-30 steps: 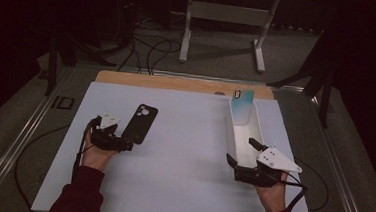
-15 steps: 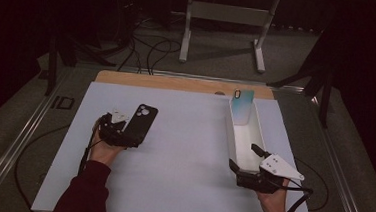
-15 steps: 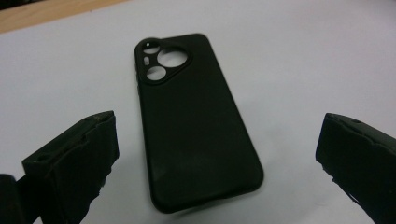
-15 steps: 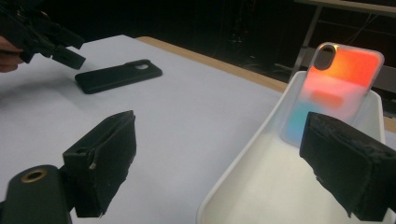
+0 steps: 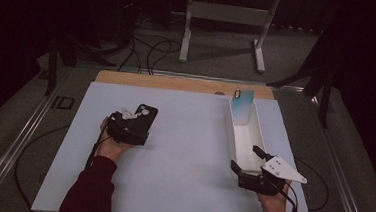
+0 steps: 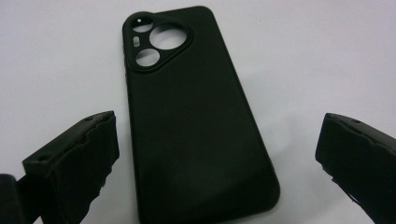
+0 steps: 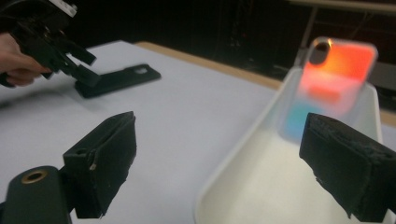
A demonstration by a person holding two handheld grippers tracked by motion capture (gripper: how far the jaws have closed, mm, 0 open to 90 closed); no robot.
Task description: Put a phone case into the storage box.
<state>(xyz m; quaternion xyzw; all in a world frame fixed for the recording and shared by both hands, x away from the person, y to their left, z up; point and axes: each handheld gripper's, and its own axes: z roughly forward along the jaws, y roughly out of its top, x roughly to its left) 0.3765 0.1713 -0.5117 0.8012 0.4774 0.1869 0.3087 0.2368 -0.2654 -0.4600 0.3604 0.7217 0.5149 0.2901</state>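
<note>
A black phone case lies flat on the white mat, camera cutouts at its far end. My left gripper is open over its near end, and in the left gripper view the case lies between the two spread jaws of the gripper, neither touching it. A translucent iridescent phone case leans upright at the far end of a long white tray. My right gripper is open at the tray's near end, nothing between its jaws.
A wooden strip runs along the table's far edge. Beyond it on the floor stand a metal frame and loose cables. In the right gripper view the left gripper sits by the black case.
My left gripper has moved right and forward until its jaws straddle the black case. The right gripper has drifted slightly back toward the near edge.
</note>
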